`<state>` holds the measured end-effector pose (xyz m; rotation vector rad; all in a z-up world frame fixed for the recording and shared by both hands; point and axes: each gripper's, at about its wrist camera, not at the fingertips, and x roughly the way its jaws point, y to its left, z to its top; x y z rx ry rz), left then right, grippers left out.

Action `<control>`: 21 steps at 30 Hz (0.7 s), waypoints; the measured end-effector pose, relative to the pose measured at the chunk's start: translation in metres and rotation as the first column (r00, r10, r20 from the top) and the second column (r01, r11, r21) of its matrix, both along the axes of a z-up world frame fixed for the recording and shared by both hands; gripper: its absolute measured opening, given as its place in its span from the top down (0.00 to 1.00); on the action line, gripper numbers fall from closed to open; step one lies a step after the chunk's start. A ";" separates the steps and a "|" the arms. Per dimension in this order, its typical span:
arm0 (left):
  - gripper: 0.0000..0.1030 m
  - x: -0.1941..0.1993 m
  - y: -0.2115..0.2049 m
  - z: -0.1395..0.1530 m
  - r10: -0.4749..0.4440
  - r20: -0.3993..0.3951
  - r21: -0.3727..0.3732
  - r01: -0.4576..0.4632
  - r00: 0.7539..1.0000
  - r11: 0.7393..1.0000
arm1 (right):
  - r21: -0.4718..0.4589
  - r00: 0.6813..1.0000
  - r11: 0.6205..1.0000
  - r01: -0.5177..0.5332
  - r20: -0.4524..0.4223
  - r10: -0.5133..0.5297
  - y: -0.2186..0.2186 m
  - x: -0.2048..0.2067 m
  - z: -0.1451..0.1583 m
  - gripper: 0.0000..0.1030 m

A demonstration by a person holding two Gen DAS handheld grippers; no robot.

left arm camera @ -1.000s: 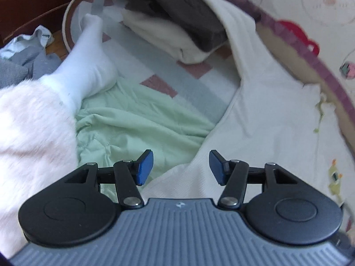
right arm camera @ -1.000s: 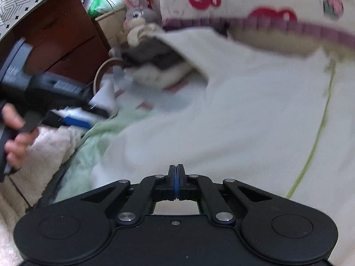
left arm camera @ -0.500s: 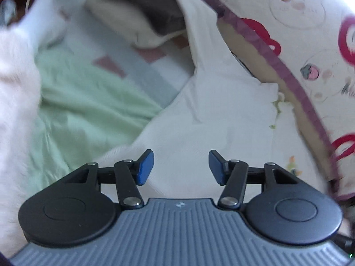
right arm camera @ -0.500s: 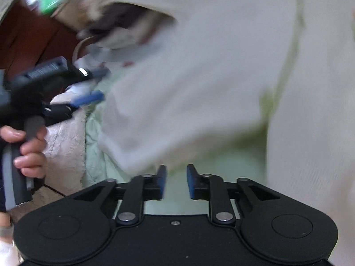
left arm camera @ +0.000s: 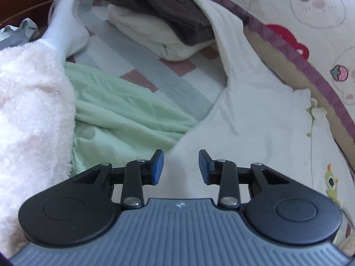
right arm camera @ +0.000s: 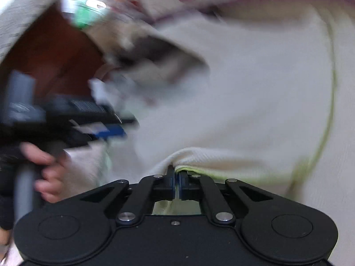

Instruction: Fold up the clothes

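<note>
Right hand-held gripper [right arm camera: 176,180] has re-closed, now clamped on the cream garment's [right arm camera: 244,102] hem.
Left hand-held gripper [left arm camera: 180,166] hovers apart above it; a fold looks under way.

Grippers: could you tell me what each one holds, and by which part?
The right gripper pinches the cream garment at its green-trimmed edge. The left gripper is open, holding nothing.

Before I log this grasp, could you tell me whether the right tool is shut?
Shut: the right tool pinches the cream garment's green-trimmed edge between its jaws.
</note>
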<state>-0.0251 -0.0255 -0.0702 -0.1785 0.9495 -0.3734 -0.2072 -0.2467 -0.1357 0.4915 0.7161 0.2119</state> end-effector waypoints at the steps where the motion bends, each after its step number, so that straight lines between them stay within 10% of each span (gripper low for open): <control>1: 0.67 -0.001 0.002 0.003 -0.003 0.014 -0.012 0.003 1.000 1.000 | -0.023 1.000 1.000 -0.006 0.025 0.007 -0.008 0.001 0.013 0.95; 9: 0.60 0.000 0.005 0.009 -0.044 0.035 -0.208 0.050 0.998 0.977 | -0.145 0.973 0.965 0.219 -0.035 -0.226 -0.108 0.034 0.034 0.95; 16: 0.54 -0.029 -0.029 0.006 -0.230 0.071 -0.082 0.236 0.971 0.968 | -0.394 0.955 0.882 0.259 -0.033 -0.295 -0.144 0.058 0.013 0.94; 21: 0.52 -0.067 -0.056 0.009 -0.406 0.111 -0.010 0.409 0.907 0.912 | -0.174 0.897 0.925 0.338 -0.237 -0.372 -0.187 0.029 0.016 0.85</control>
